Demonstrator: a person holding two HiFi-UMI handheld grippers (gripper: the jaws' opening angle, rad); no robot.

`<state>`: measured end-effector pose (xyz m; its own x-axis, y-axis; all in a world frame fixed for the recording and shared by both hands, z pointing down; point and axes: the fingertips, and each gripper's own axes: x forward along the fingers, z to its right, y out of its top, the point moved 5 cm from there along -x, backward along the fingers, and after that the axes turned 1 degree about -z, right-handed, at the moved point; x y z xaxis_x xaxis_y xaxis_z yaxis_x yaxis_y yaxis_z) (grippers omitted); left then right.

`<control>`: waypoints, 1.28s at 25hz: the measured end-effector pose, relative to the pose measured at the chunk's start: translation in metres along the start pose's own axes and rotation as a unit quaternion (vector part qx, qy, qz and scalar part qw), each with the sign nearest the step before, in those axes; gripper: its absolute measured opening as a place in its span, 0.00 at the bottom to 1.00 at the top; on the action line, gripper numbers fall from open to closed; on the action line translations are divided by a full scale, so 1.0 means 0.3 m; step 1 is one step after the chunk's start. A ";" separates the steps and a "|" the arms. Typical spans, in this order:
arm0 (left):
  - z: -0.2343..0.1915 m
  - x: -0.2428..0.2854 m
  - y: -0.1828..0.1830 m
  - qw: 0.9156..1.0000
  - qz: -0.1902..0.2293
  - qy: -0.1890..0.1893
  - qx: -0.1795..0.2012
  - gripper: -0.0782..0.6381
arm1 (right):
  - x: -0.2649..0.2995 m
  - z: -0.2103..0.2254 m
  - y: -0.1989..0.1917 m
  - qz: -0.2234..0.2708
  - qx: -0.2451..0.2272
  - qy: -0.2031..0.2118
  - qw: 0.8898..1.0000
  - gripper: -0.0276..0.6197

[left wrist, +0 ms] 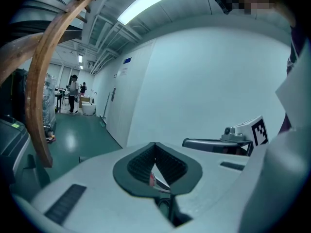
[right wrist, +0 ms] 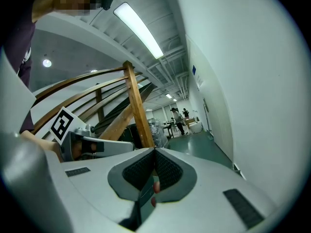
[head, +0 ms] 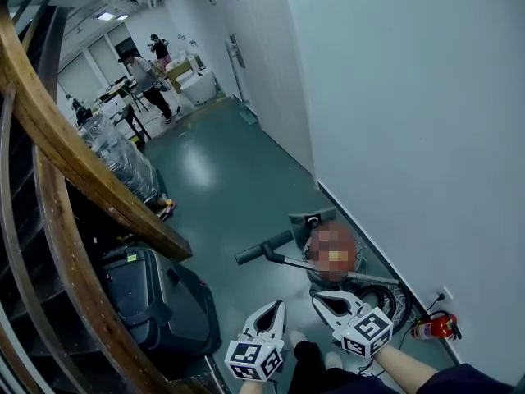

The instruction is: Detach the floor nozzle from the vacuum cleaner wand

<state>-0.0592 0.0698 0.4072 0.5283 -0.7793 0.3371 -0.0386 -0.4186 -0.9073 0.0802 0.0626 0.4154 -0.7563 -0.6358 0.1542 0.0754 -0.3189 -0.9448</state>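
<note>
- The left gripper [head: 276,309] is held low at the near edge, its jaws pressed together with nothing between them.
- The right gripper [head: 320,298] is just beside it, its jaws closed on nothing too.
- A black case [head: 156,298] sits on the floor [head: 230,187] to the left, under a slanting wooden rail [head: 82,171].
- The vacuum lies just ahead of the grippers, close to the white wall [head: 410,97]; neither gripper touches it.
- Its dark wand [head: 262,252] points left, and the grey nozzle [head: 312,218] sits at its far side. I cannot tell how the two are joined.
- A coiled hose [head: 385,298] and a red extinguisher [head: 435,327] are by the wall on the right.
- Farther on, a plastic-wrapped stack [head: 123,158] stands on the left.
- Two people [head: 148,76] stand by tables at the hall's far end.
</note>
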 end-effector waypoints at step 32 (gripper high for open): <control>-0.505 0.318 -0.066 0.993 -0.044 -0.045 -0.103 0.12 | 0.493 0.218 -0.109 -0.078 0.013 -0.073 0.994 0.07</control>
<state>-0.1365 -0.0670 0.4954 0.6103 -0.6945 0.3810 -0.1566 -0.5773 -0.8014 0.0085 -0.0669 0.4879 -0.6582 -0.6717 0.3399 -0.0163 -0.4386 -0.8985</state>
